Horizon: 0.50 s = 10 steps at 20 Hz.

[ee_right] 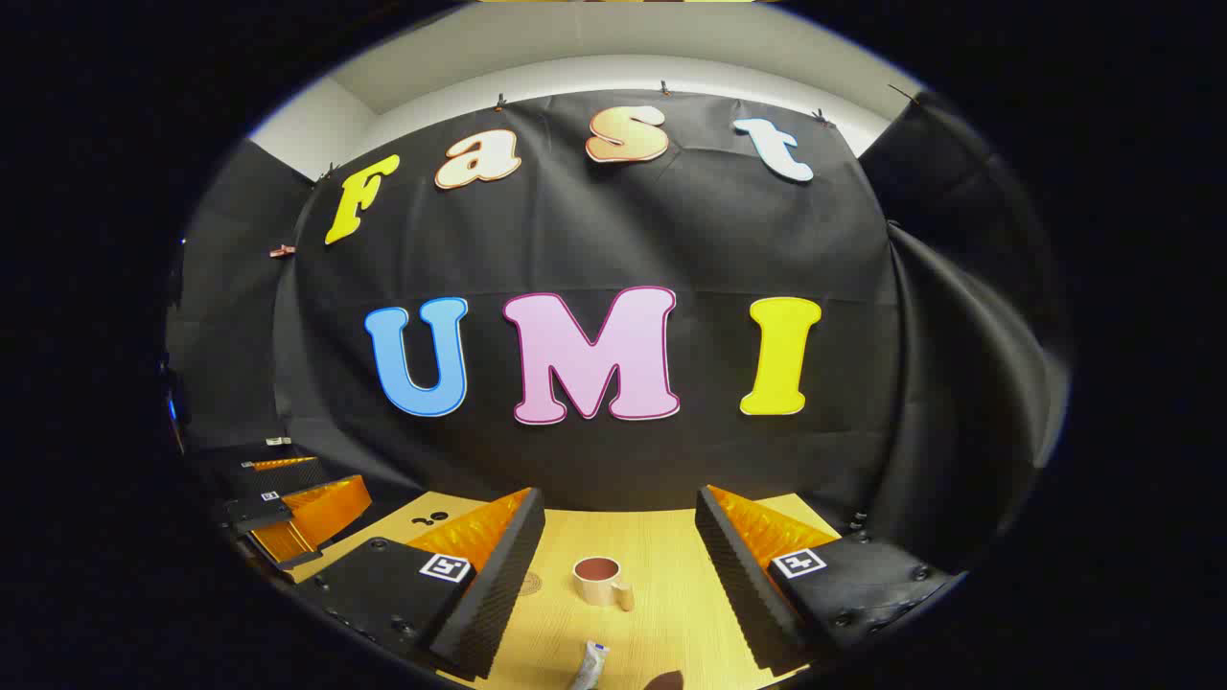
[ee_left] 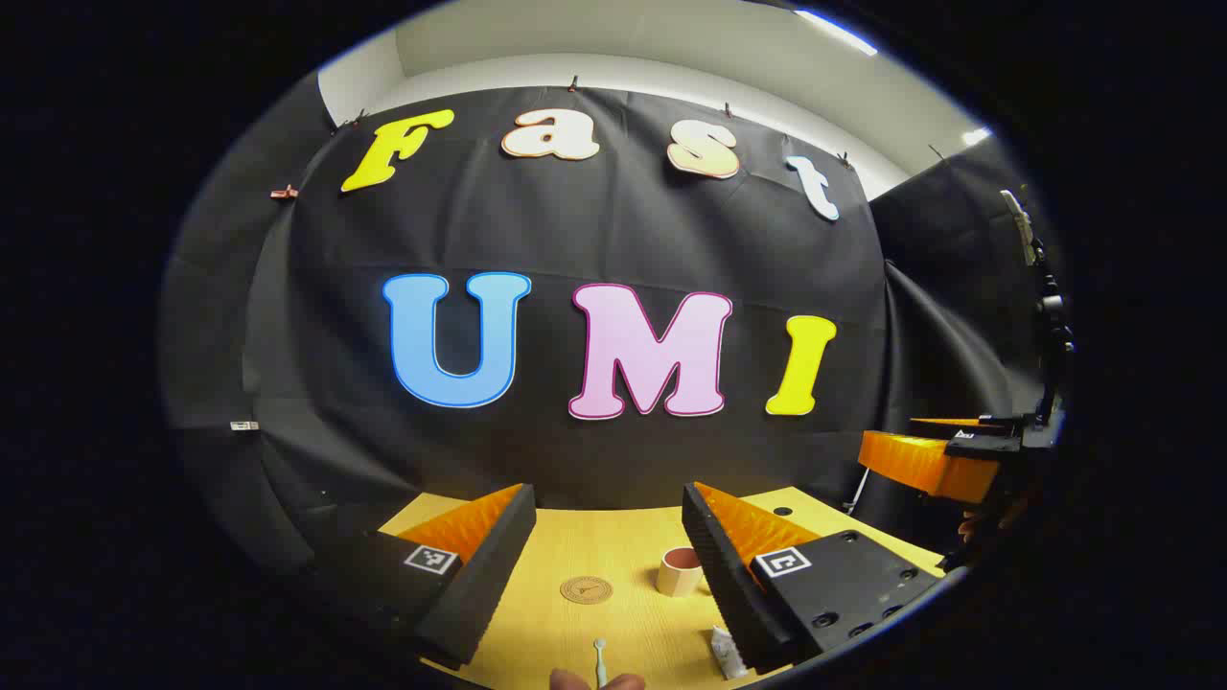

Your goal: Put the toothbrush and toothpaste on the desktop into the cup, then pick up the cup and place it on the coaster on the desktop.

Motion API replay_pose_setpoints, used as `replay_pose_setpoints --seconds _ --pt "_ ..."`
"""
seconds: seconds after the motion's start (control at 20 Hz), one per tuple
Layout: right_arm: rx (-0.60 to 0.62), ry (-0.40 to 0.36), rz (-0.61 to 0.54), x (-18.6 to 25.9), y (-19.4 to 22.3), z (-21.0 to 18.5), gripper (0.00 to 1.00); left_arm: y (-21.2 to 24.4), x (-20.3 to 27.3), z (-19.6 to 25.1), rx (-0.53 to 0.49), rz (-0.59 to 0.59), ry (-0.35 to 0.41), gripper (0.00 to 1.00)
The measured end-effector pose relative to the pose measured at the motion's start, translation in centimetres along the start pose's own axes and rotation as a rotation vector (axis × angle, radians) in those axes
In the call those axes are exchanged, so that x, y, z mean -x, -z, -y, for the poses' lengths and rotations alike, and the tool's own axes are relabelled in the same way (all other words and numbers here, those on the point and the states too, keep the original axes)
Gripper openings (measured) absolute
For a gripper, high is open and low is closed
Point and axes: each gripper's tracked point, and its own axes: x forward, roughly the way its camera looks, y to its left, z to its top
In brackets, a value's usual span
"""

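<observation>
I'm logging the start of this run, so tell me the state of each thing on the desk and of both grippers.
Beige ceramic cup: upright, empty.
Round cork coaster: bare.
White toothbrush: lying on desk.
White toothpaste tube: lying on desk.
Left gripper: open.
Right gripper: open.

Light comes from ceiling strips [ee_left: 834, 31] at the upper right of the left gripper view, leaving the wooden table [ee_left: 613, 546] evenly bright with soft, faint shadows. Both views bend strongly toward their edges (typical fisheye bowing), where detail smears and dims; the centre stays sharp.
</observation>
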Motion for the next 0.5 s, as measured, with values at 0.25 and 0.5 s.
replay_pose_setpoints --seconds 0.25,0.5 --pt "0.005 0.0 -0.003 -0.01 0.1 0.0 0.97 0.08 -0.09 0.41 -0.006 -0.003 0.01 0.97" --pt "-0.001 0.008 -0.015 -0.11 0.41 0.22 0.97 0.37 -0.16 0.37 -0.002 -0.011 0.011 0.97"
